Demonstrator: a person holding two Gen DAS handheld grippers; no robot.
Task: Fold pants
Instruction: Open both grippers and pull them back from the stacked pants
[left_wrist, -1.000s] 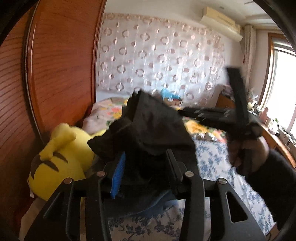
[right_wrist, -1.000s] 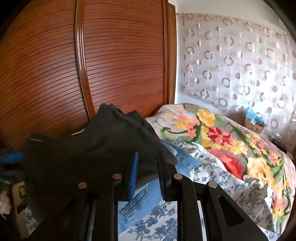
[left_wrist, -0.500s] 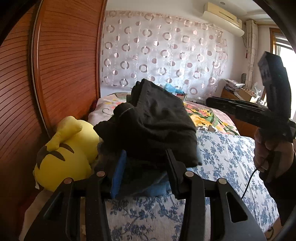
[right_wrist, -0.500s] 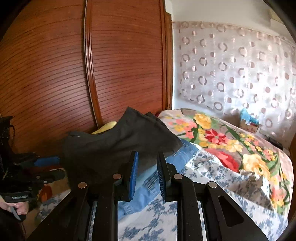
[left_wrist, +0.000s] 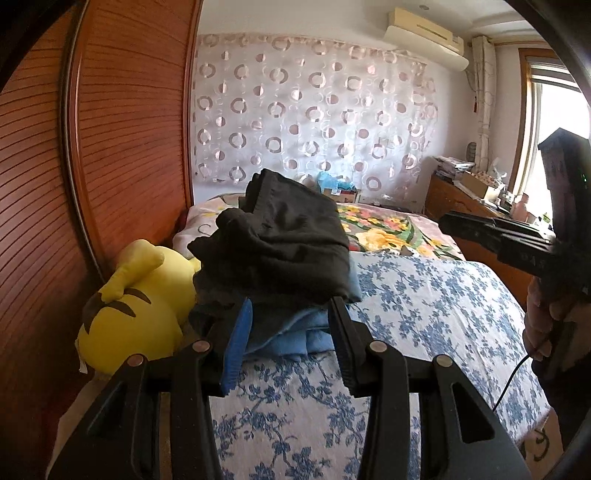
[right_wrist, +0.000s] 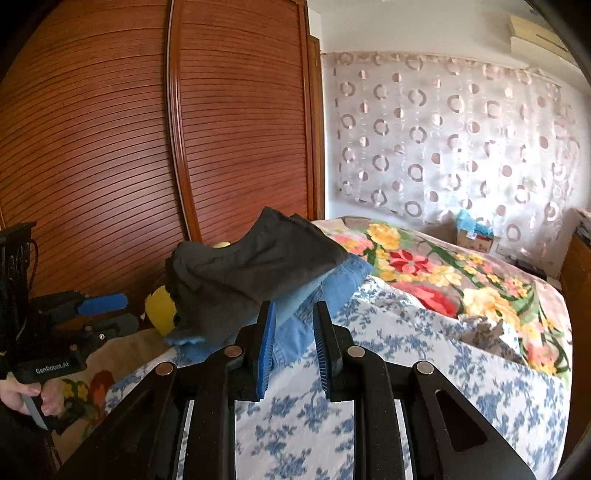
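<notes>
Black folded pants (left_wrist: 280, 243) stacked on blue jeans (right_wrist: 328, 284) just beyond both empty, spread tongs, left (left_wrist: 288, 347) and right (right_wrist: 293, 350), right just widened; seemingly finished, next fetching another pair.

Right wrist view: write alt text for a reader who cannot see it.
The right gripper, jaws open and empty, points at folded black fabric pants stacked on blue denim jeans on a blue-flowered white bedspread. A yellow plush toy lies behind the stack; the left gripper sits at far left.
</notes>
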